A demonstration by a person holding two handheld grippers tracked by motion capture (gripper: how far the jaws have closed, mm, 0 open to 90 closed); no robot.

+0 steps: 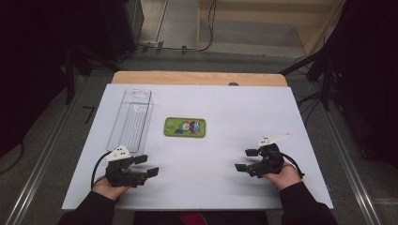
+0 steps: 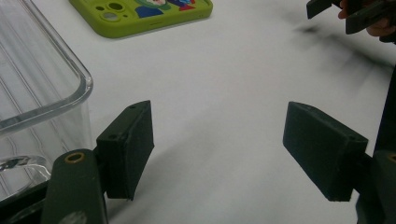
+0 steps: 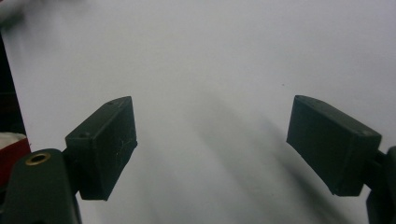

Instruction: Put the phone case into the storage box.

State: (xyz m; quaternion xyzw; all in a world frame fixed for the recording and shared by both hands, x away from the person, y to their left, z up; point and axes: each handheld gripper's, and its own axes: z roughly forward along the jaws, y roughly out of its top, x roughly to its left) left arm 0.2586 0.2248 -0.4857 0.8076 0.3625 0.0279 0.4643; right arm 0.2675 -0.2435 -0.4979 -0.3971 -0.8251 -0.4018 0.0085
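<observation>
The left gripper [image 1: 144, 165] rested near the front left corner of the desk [image 1: 220, 187], its jaws spread wide with nothing between them. The right gripper [image 1: 248, 160] stood near the front right corner, jaws also wide apart and holding nothing.

Just beside the left gripper, toward the left edge of the desk, lay a clear plastic box [image 1: 131, 120], long and narrow, open on top and reaching toward the far edge. In the left gripper view its rounded corner [image 2: 70, 79] stood very close to the left jaw, not touching it. A green phone case [image 1: 185, 127] lay flat near the middle of the desk, apart from the box and from both grippers.

The case was probably soft silicone, light and a little bendy, though the picture was too small to be sure. It lay flat, so the jaws would best take it across its short width, at one end, with one jaw sliding under the edge. The box seemed stiff, light and smooth; it could slip, so a hold on the thin wall near a corner seemed safest.

Counted: one box, one phone case, two grippers.
</observation>
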